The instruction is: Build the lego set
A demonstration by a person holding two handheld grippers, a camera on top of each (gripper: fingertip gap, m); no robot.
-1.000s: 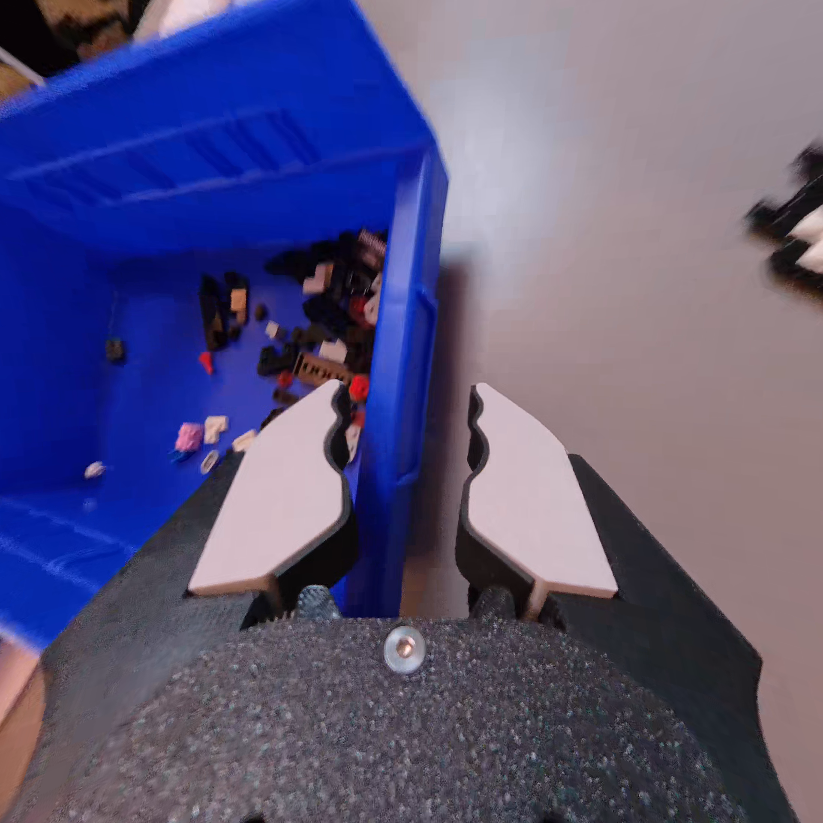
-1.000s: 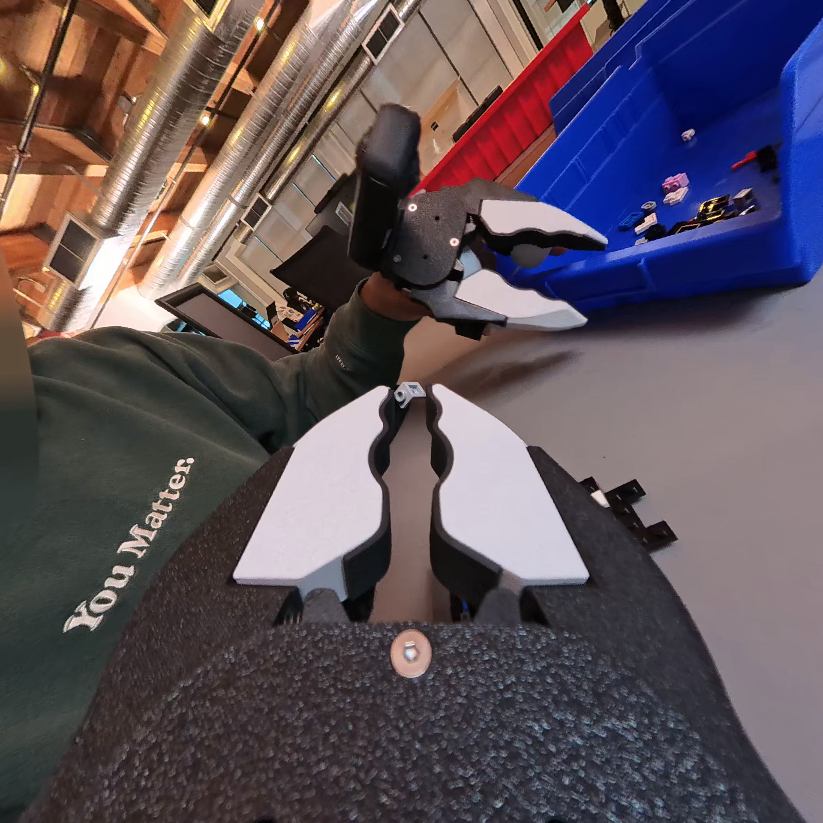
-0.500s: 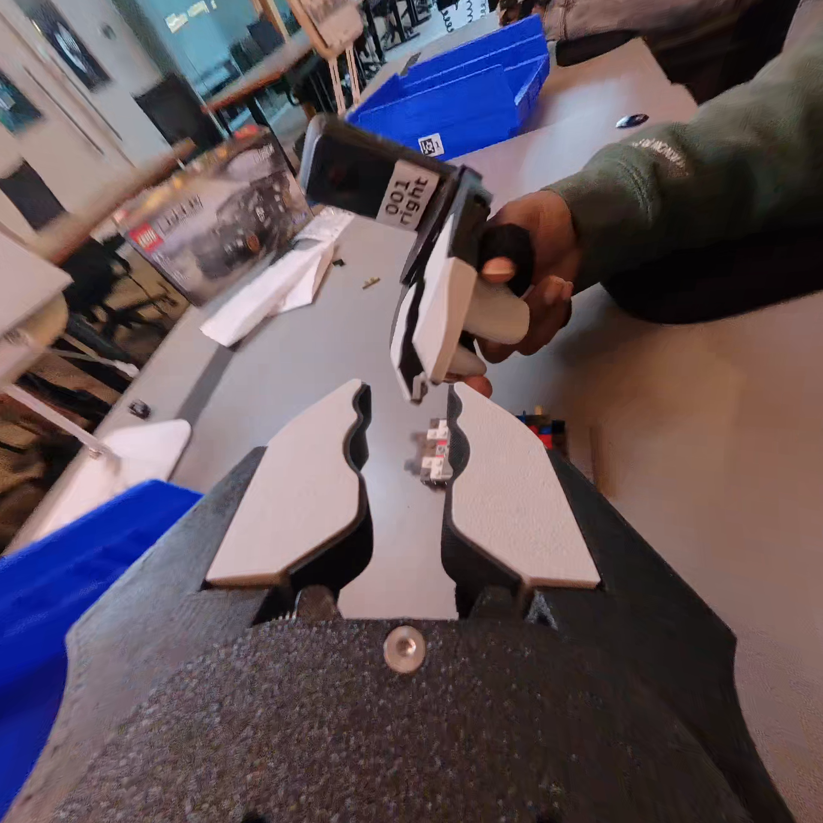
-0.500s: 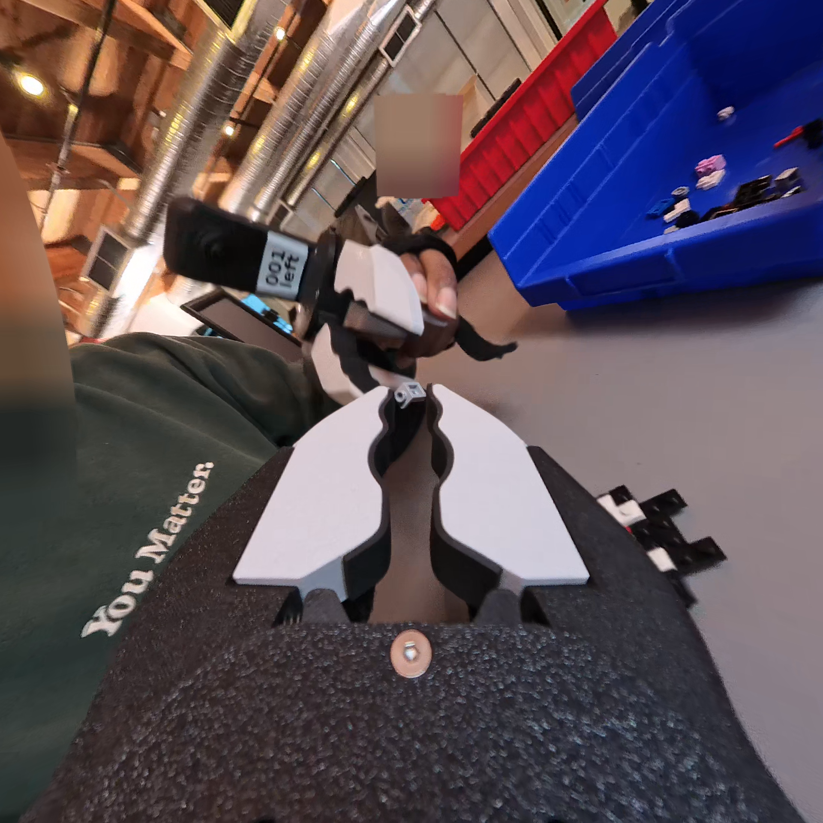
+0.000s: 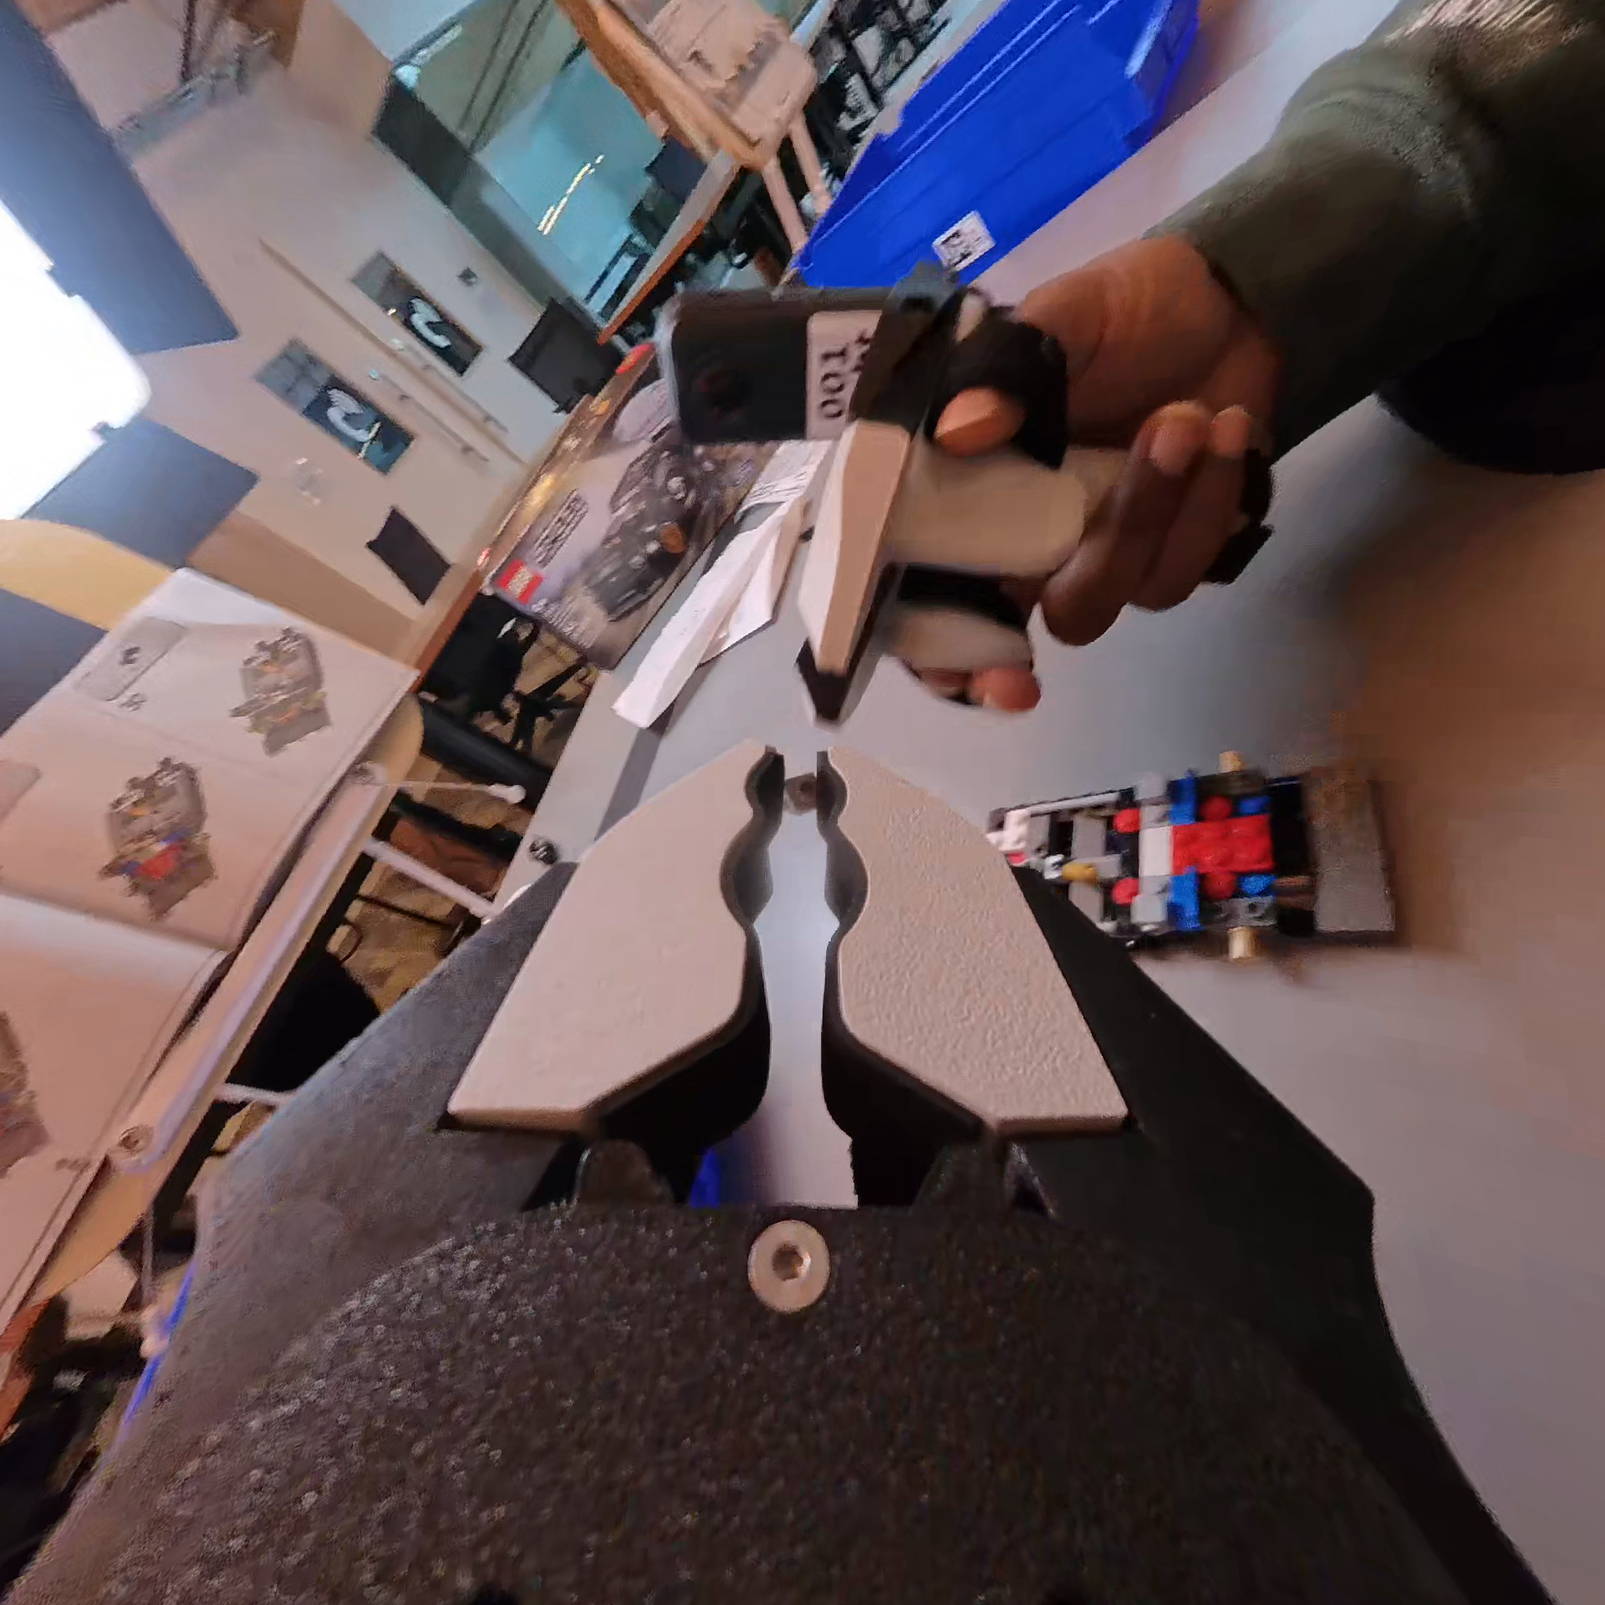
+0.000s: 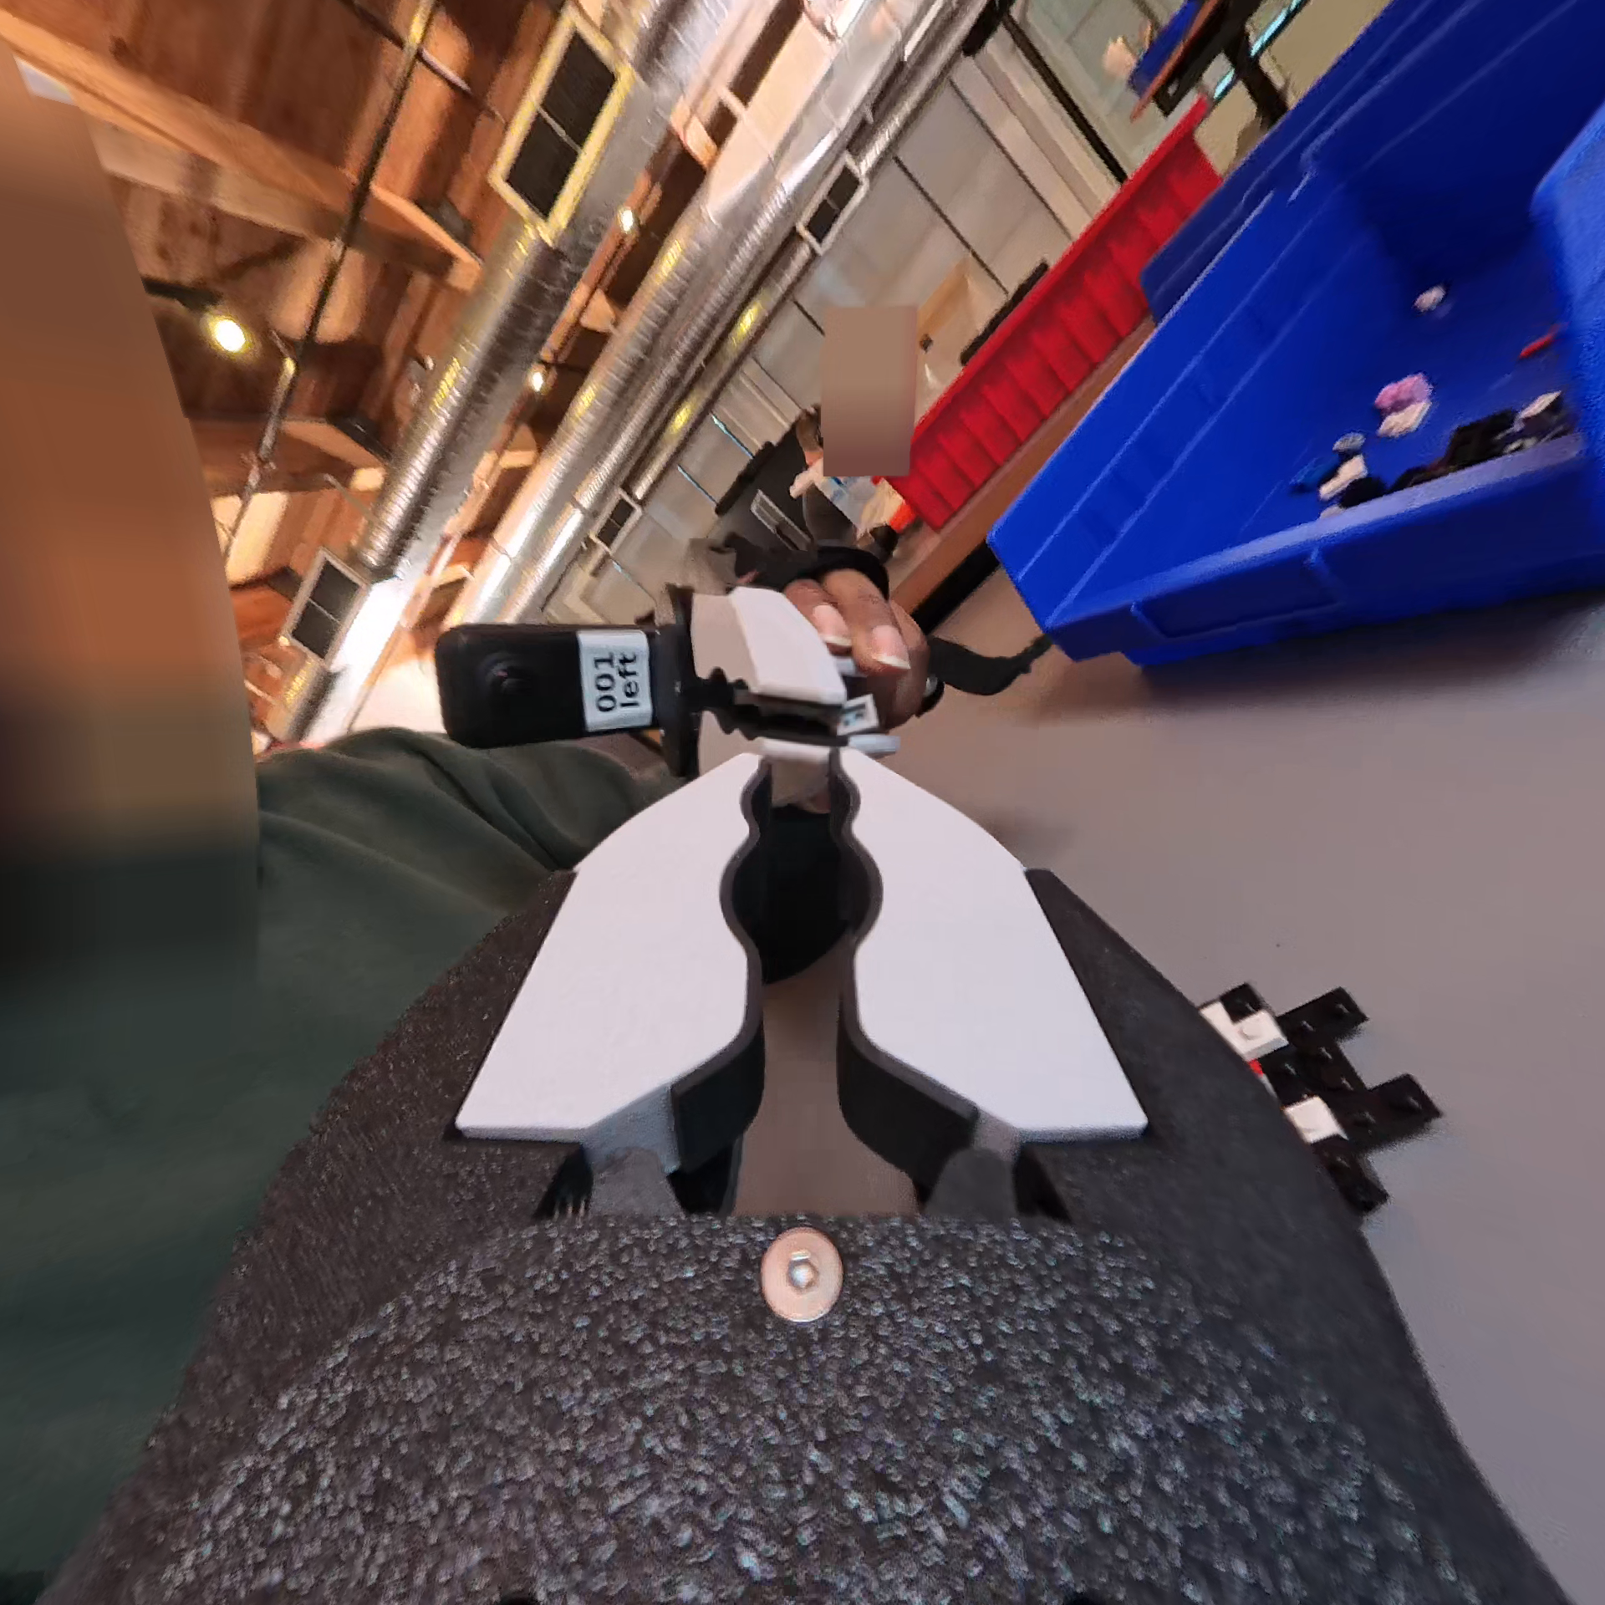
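The left tool [image 5: 800, 769] has narrowed around a small piece [image 5: 802, 789].

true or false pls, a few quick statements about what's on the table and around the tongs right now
1. A partly built brick model sits on the grey table, right of the left tongs. True.
2. The left tongs are spread wide. False: only a narrow gap shows between their tips.
3. The blue bin is empty. False: loose small pieces lie in it.
4. Black flat plates lie on the table right of the right tongs. True.
5. The blue bin stands on the floor. False: it rests on the grey table.
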